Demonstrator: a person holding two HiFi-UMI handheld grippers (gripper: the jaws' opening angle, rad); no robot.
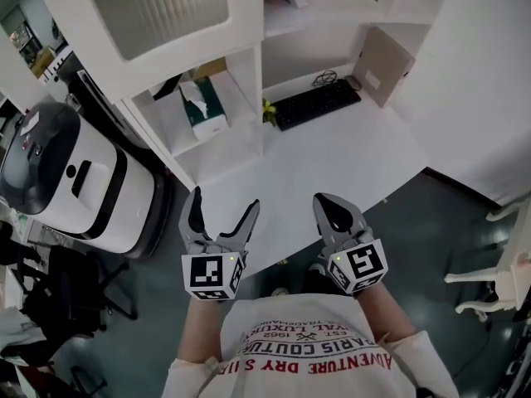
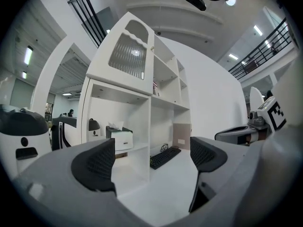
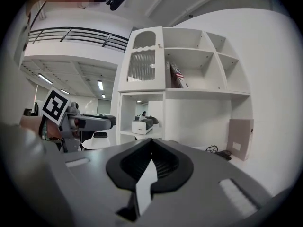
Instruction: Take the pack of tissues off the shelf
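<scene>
Head view looks steeply down on a tall white shelf [image 1: 241,73] that rises from the left end of a white table [image 1: 348,152]. Its upper left compartment is shut by a ribbed glass door [image 1: 158,7]. On the floor left of the shelf stands a bulky white-and-black machine [image 1: 79,185]. Both tools hang over the near edge of the table, side by side and apart, well short of the shelf. The left hand-held gripper [image 1: 224,206] has its jaws spread wide. In the left gripper view [image 2: 150,160] only bare table and the shelf's lower part show between its dark pads, so it holds nothing. The right hand-held gripper [image 1: 325,201] has its jaws pressed together. The right gripper view [image 3: 150,162] shows the pads meeting with nothing caught between them. A black keyboard [image 1: 315,104] lies on the table just right of the shelf's lower post, with a tan board [image 1: 386,65] leaning upright beyond it at the back. The tissue pack [image 1: 203,110], a green-and-white box with a tissue sticking out of its top, sits upright in the open lower left compartment under the glass door. It shows there too in the left gripper view [image 2: 120,137] and, smaller, in the right gripper view [image 3: 141,126], untouched by either tool.
</scene>
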